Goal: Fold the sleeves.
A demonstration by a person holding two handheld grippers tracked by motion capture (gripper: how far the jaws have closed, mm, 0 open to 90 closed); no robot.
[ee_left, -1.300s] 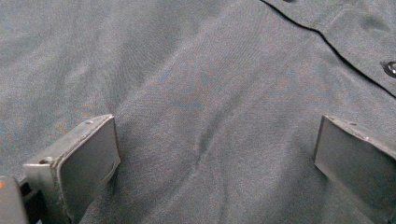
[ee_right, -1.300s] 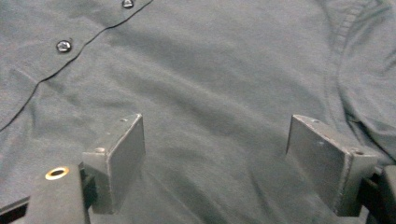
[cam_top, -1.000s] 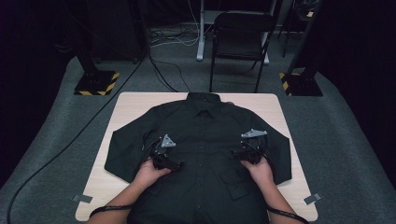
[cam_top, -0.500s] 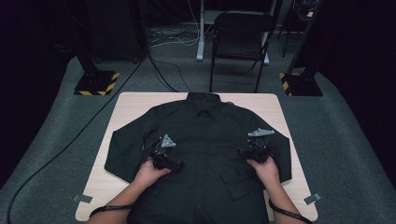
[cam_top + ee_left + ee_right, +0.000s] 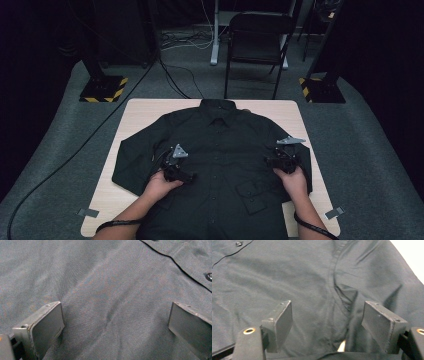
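Observation:
A black button-up shirt (image 5: 225, 150) lies spread flat, front up, on a light wooden table (image 5: 145, 112), with its collar at the far side. My left gripper (image 5: 176, 167) rests on the shirt's left chest. Its jaws stand wide open over smooth cloth (image 5: 110, 290), with the gripper's midpoint (image 5: 117, 320) on bare fabric and the button placket (image 5: 185, 267) beyond. My right gripper (image 5: 281, 161) sits near the shirt's right armhole, open (image 5: 332, 320), with the sleeve seam (image 5: 337, 282) running between its jaws. Neither gripper pinches any cloth.
A dark chair (image 5: 257, 35) stands behind the table's far edge. Stand bases with yellow-black tape sit on the floor at the left (image 5: 102, 90) and right (image 5: 320, 90). Cables (image 5: 175, 70) run across the grey floor. Tape marks (image 5: 334, 212) lie at the near corners.
My right gripper has slid to the right across the shirt, toward the armhole and sleeve. The left gripper has stayed where it was.

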